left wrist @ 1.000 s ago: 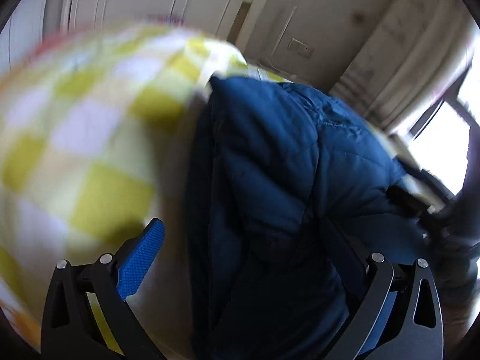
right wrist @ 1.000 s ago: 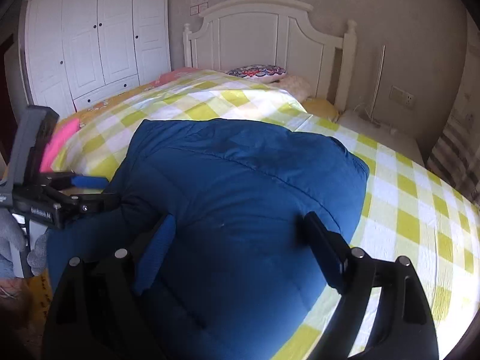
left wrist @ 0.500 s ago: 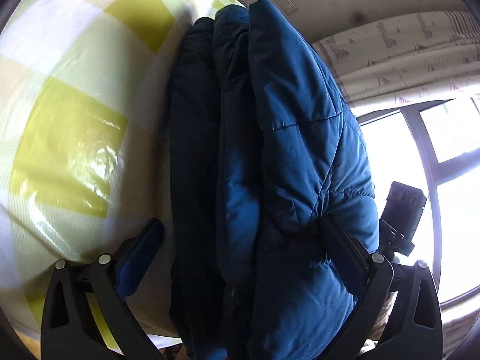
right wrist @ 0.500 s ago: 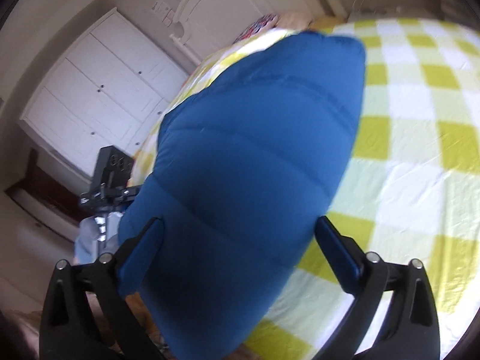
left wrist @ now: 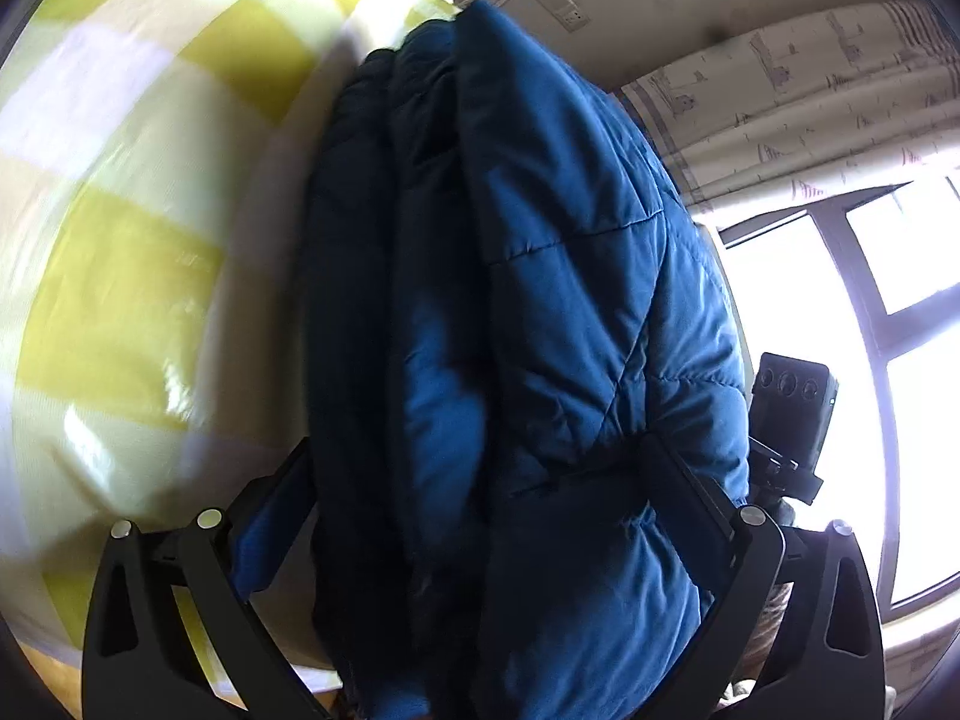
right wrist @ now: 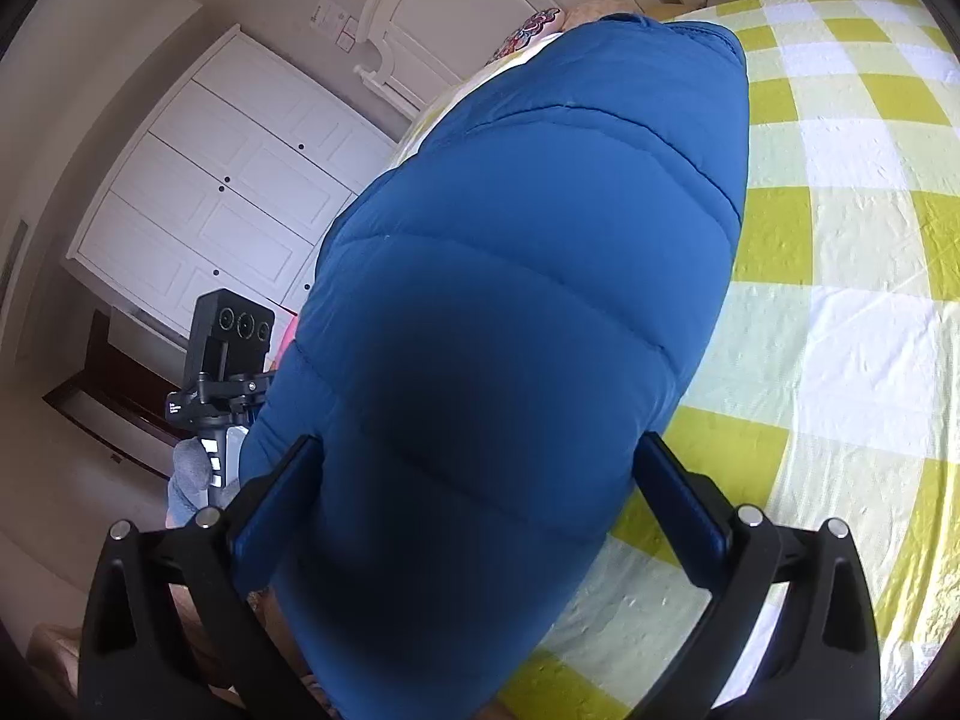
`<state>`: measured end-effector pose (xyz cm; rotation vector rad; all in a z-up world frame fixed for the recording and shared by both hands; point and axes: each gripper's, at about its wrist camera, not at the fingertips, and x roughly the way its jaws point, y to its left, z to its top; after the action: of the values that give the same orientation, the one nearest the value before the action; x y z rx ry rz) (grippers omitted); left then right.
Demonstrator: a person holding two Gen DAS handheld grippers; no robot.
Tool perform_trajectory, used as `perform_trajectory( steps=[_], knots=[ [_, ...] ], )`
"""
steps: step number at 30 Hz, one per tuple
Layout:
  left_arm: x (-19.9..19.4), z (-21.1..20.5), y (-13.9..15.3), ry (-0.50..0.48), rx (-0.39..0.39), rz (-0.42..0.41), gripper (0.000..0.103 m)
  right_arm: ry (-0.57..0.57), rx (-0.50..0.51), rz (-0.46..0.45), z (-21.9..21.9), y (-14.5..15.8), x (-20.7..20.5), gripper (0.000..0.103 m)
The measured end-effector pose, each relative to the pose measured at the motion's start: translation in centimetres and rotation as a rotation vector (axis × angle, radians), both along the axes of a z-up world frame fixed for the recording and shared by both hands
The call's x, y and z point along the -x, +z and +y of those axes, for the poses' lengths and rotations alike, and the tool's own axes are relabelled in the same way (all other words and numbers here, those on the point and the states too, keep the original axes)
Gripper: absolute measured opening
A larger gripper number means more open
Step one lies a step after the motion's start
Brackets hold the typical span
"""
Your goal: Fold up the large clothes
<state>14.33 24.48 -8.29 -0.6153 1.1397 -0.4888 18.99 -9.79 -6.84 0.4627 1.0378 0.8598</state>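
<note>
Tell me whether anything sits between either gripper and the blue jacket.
Nothing visible does. The folded blue jacket on the checked bedspread already fills the gap between the right gripper fingers, and its stacked layers sit between the left gripper fingers too.

A white panelled wardrobe (right wrist: 240, 192) fills the left of the right wrist view, a white headboard (right wrist: 456, 6) above. Bright window (left wrist: 870, 360) at right, patterned curtain (left wrist: 810, 78) above.
</note>
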Motion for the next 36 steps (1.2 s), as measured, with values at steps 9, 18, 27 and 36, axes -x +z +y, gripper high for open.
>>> perform_trajectory(
  steps=[9, 18, 27, 36],
  knots=[
    [0.7, -0.1, -1.1, -0.061, 0.138, -0.067, 0.077, -0.001, 0.014, -0.048, 0.8, 0.0, 0.7, 0.094],
    [0.4, -3.6, 2.4, 0.033, 0.170, -0.328, 0.055, -0.114, 0.151, -0.390, -0.4, 4.9, 2.4, 0.056],
    [-14.4, -14.9, 5.0, 0.000, 0.246, -0.417, 0.055, -0.288, 0.311, -0.546, -10.3, 11.7, -5.2, 0.055],
    [-16.1, -18.5, -0.4, 0.025, 0.086, -0.273, 0.068, -0.493, 0.487, -0.329, -14.0, 5.7, -8.9, 0.082]
  ],
)
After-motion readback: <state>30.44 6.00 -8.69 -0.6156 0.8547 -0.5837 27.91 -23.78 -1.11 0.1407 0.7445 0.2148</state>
